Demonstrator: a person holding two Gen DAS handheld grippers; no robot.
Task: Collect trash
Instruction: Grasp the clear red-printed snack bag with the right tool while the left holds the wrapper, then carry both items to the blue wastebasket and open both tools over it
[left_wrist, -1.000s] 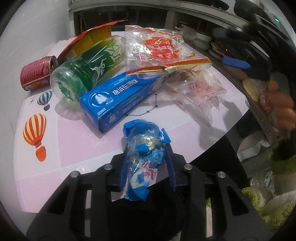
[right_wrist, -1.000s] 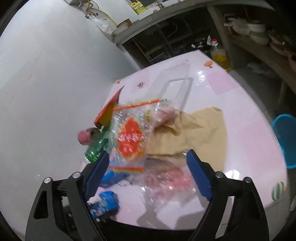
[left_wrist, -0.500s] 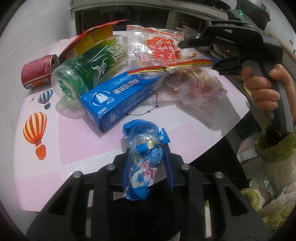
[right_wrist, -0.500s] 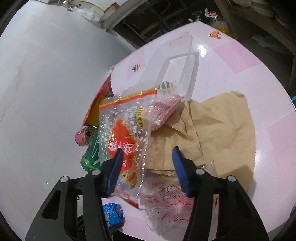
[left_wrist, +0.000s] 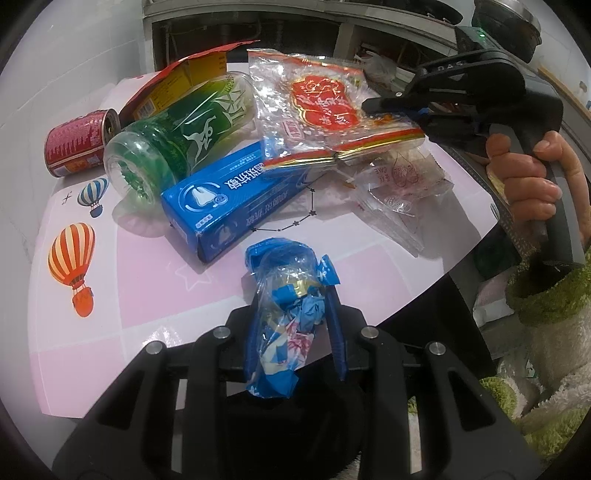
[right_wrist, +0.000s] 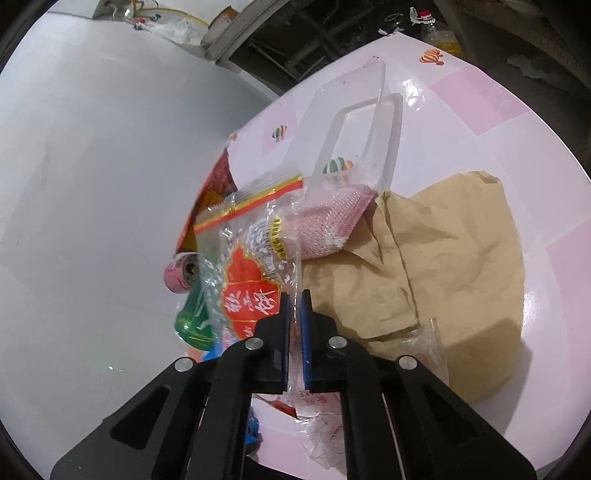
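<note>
My left gripper (left_wrist: 293, 291) is shut on a crumpled blue wrapper (left_wrist: 286, 314), held just over the near edge of the pink table (left_wrist: 122, 280). A clear snack bag with a red label (left_wrist: 325, 107) lies over a blue toothpaste box (left_wrist: 236, 199). My right gripper (right_wrist: 294, 306) is shut on that bag's clear edge (right_wrist: 255, 273); in the left wrist view the right gripper (left_wrist: 373, 105) comes in from the right, held by a person's hand (left_wrist: 532, 177). A green bottle (left_wrist: 181, 129) and a red can (left_wrist: 79, 142) lie at the left.
An open red and yellow carton (left_wrist: 184, 77) sits behind the bottle. A clear cake wrapper (left_wrist: 399, 188) lies at the table's right edge. A brown paper bag (right_wrist: 443, 273), a clear plastic tray (right_wrist: 354, 122) and pink mesh (right_wrist: 332, 225) lie further along. White wall at left.
My right gripper came in to the snack bag and its jaws went from wide open to shut on the bag's edge. The left gripper stayed still with the blue wrapper.
</note>
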